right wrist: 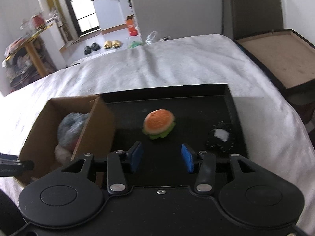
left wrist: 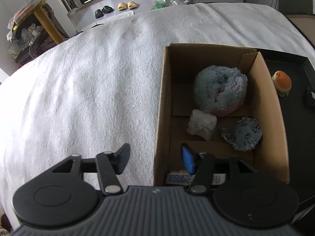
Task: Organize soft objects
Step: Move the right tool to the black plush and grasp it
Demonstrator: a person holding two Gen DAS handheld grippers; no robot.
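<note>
Cardboard box [left wrist: 263,106] holds fluffy round plush [left wrist: 220,92].

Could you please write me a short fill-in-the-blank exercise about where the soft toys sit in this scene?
1. The fluffy blue plush lies inside the ____ box.
2. The burger toy sits on the ____ tray, outside the box.
3. The bed is covered by a ____ blanket.
4. The right gripper is open and holds ____.

Missing words: cardboard; black; white; nothing
</note>
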